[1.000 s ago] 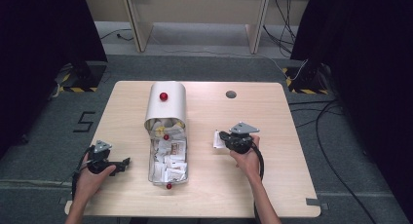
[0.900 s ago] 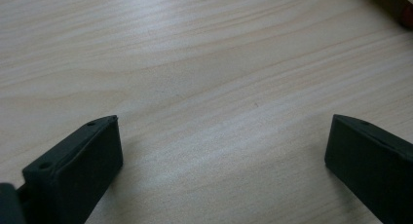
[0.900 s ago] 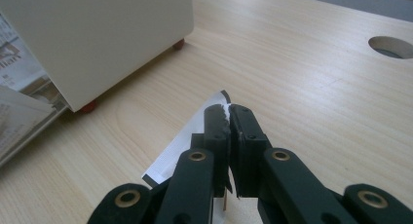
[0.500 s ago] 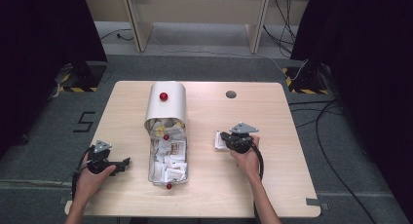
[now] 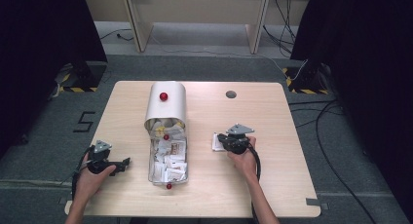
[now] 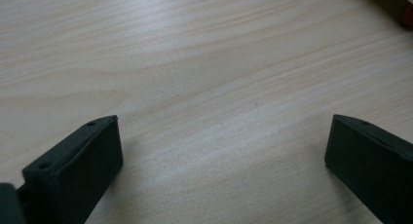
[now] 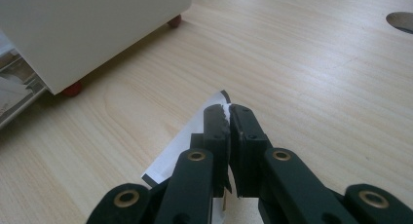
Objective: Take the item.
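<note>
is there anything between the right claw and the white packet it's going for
No. The right claw is already shut on the packet, whose edge sits pinched between the jaws just above the table. The box of packets lies apart from it, nearer the left claw, which stands open.

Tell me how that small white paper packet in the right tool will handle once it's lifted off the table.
The small white paper packet with a dark edge looks thin and flat, so probably very light. Pinched at one edge by the right tool, its free end may droop. The ragged edge between the shut jaws suggests it could tear if tugged.
</note>
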{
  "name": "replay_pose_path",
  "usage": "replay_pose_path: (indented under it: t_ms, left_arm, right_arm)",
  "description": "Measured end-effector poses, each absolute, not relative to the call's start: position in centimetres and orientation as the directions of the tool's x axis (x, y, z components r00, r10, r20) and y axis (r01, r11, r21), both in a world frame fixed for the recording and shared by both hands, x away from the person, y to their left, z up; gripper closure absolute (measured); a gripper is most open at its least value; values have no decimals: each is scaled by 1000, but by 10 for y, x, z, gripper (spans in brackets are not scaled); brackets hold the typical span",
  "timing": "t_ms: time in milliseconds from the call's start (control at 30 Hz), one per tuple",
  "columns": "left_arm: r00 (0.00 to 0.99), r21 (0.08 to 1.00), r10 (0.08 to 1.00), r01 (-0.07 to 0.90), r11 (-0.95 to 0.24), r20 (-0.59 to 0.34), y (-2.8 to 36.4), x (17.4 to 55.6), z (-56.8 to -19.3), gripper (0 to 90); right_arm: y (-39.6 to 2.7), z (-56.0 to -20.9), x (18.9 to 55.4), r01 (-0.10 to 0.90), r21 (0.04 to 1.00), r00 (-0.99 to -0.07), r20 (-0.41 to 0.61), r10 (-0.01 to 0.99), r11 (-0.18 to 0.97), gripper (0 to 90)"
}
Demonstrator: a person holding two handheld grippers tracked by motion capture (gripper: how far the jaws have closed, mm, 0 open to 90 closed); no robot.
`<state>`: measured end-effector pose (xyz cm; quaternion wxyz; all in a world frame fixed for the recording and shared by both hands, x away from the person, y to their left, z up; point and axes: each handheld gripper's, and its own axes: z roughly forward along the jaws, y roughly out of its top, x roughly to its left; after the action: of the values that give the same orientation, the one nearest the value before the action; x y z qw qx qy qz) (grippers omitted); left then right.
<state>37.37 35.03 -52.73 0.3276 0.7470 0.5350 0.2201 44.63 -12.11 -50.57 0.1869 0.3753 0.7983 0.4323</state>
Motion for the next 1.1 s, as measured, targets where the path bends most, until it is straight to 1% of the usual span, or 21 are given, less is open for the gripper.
replay_pose_path:
  t_ms: [200,300,467,500,533,567,600,633,700,733,767,867,900,933,1100]
  left_arm:
    - [331,725,944,655,-213,-22,350,374,-527,0]
    - [331,725,944,655,-213,-22,350,374,-527,0]
    - [331,725,943,655,-213,-22,350,374,-527,0]
    - [331,725,944,655,-213,-22,350,374,-527,0]
    - [331,725,944,655,-213,-22,350,374,-527,0]
    - [331,725,944,655,-213,-22,350,374,-527,0]
    - [331,725,944,655,-213,-22,350,374,-527,0]
    - [331,725,944,655,-213,-22,350,374,-527,0]
    - [331,725,944,655,-213,-22,350,374,-527,0]
    - [331,725,943,655,-213,-21,350,374,-527,0]
    - [331,725,943,655,-213,-21,350,374,-527,0]
    - [331,725,944,655,-213,-21,350,374,-527,0]
    - [330,726,944,654,-213,-21,350,374,-527,0]
    - [331,725,943,655,-213,-21,350,374,-527,0]
    - [331,725,944,655,-213,-21,350,374,-527,0]
  right_arm:
    - [-120,-508,447,439,826,-655,25,756,353,857]
    - [-119,-509,447,445,823,-653,29,757,353,838]
    - [-124,-505,446,460,823,-636,43,771,334,671]
    - [-124,-505,446,460,823,-636,43,771,334,671]
    - [-126,-503,446,466,824,-628,52,777,322,632]
    - [-126,-503,446,466,824,-628,52,777,322,632]
    - [-128,-501,445,468,827,-619,56,783,312,590]
    - [-128,-501,445,468,827,-619,56,783,312,590]
    - [-130,-500,444,473,827,-615,61,786,305,562]
    - [-131,-498,442,476,827,-609,65,791,299,526]
    - [-131,-498,442,476,827,-609,65,791,299,526]
    - [-132,-494,439,477,831,-600,71,797,286,465]
    - [-132,-494,439,477,831,-600,71,797,286,465]
    - [-133,-492,437,477,833,-598,74,798,281,440]
    - [-134,-489,432,472,834,-601,68,796,286,413]
